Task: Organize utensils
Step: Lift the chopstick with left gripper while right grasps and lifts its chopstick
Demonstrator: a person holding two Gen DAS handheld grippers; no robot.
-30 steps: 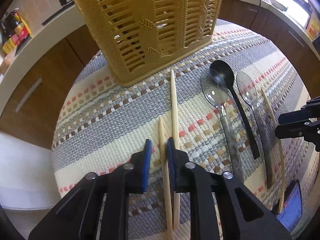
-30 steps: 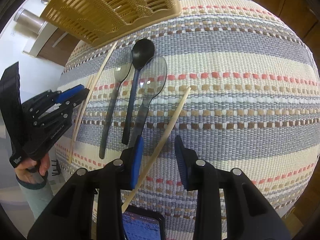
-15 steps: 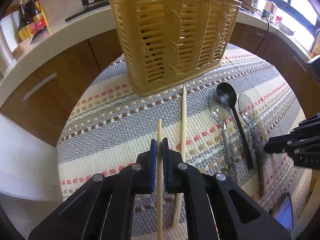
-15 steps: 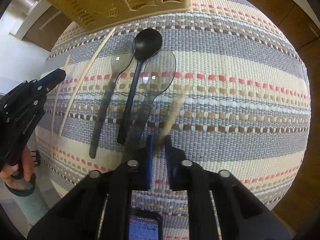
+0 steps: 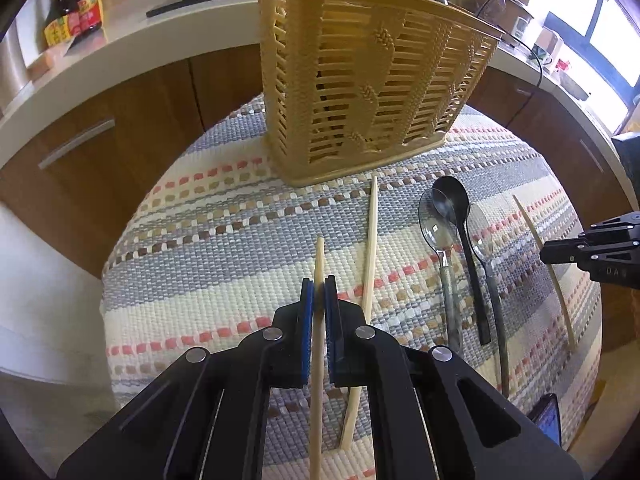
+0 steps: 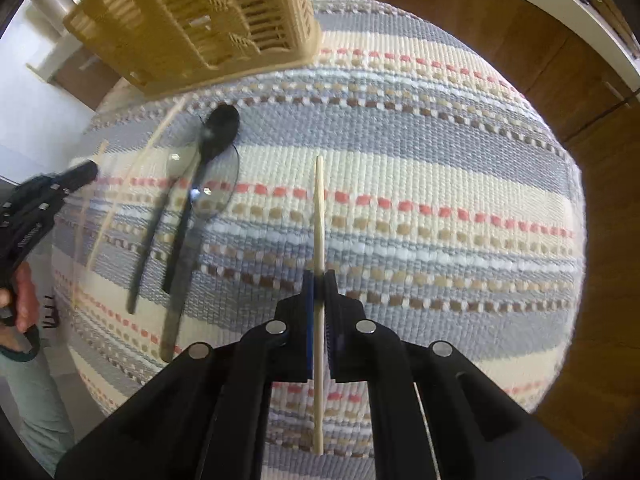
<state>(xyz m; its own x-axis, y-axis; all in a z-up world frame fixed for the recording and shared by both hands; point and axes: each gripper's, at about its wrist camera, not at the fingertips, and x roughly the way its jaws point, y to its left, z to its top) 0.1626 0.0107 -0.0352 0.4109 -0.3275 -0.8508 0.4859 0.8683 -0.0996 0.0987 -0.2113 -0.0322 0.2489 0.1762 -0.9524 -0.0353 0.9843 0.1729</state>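
Observation:
My left gripper [image 5: 319, 292] is shut on a pale wooden chopstick [image 5: 319, 256], held above the striped woven mat [image 5: 224, 240]. A second chopstick [image 5: 370, 240] lies on the mat just to its right. My right gripper [image 6: 319, 284] is shut on another chopstick [image 6: 319, 208] and holds it above the mat [image 6: 420, 168]; this chopstick [image 5: 538, 240] and gripper [image 5: 560, 250] also show at the right of the left wrist view. A black spoon [image 5: 460, 240] and two clear spoons [image 5: 438, 240] lie side by side. The yellow slatted utensil basket [image 5: 368, 92] stands at the mat's far edge.
A phone [image 5: 546, 420] lies at the mat's near right corner. Wooden cabinets and a white counter with bottles [image 5: 74, 4] and a stove curve behind the basket. The person's hand [image 6: 20, 304] holds the left gripper [image 6: 80, 172] at the left of the right wrist view.
Both grippers went from open around a chopstick to shut on it. Both have lifted their chopsticks off the mat and drawn back; the right one has swung its chopstick to the right of the spoons.

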